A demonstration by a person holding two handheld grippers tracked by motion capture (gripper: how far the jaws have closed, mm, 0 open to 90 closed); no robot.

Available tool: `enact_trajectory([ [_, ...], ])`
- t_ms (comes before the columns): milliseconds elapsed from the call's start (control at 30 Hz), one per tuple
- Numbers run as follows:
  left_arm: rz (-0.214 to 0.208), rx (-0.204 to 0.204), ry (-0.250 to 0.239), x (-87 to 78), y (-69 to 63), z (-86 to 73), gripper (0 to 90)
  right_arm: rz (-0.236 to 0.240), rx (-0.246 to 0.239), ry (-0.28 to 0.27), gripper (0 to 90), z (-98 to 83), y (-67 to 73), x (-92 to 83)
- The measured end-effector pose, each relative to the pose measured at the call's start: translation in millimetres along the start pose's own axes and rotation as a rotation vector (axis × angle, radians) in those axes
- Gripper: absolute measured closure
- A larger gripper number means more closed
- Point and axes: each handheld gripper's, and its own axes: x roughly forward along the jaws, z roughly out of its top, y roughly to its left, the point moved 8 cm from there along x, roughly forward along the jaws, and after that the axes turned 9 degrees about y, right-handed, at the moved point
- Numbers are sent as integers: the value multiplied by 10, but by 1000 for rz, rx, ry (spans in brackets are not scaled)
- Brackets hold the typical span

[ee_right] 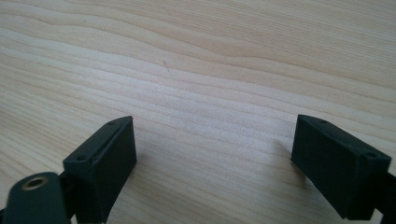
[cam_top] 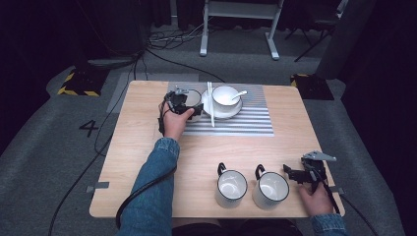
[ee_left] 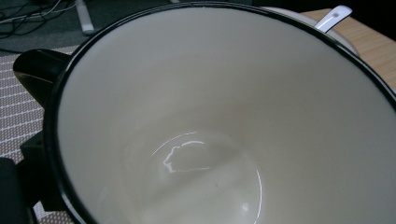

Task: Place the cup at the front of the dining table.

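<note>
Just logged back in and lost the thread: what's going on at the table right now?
A person is working with two handheld grippers. The left gripper is at a white black-rimmed mug on the striped placemat, beside a bowl with a spoon on a plate; chopsticks lie next to it. Whether the jaws grip the mug isn't clear. Two more mugs stand at the near edge. The right gripper rests open over bare table.
</note>
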Motion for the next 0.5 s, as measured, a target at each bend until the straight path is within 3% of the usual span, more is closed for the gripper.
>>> enact_trajectory([
  [167, 30, 14, 43, 38, 55, -87, 22, -1, 1, -2, 141, 1, 0, 1],
  [267, 31, 2, 47, 55, 52, -106, 22, -1, 1, -1, 141, 1, 0, 1],
  [400, 52, 23, 66, 83, 58, -145, 22, 0, 0, -1, 141, 0, 0, 0],
  [467, 30, 12, 73, 103, 33, -179, 22, -2, 1, -2, 140, 1, 0, 1],
  [500, 39, 25, 60, 111, 39, -175, 22, -1, 0, 0, 140, 0, 0, 0],
])
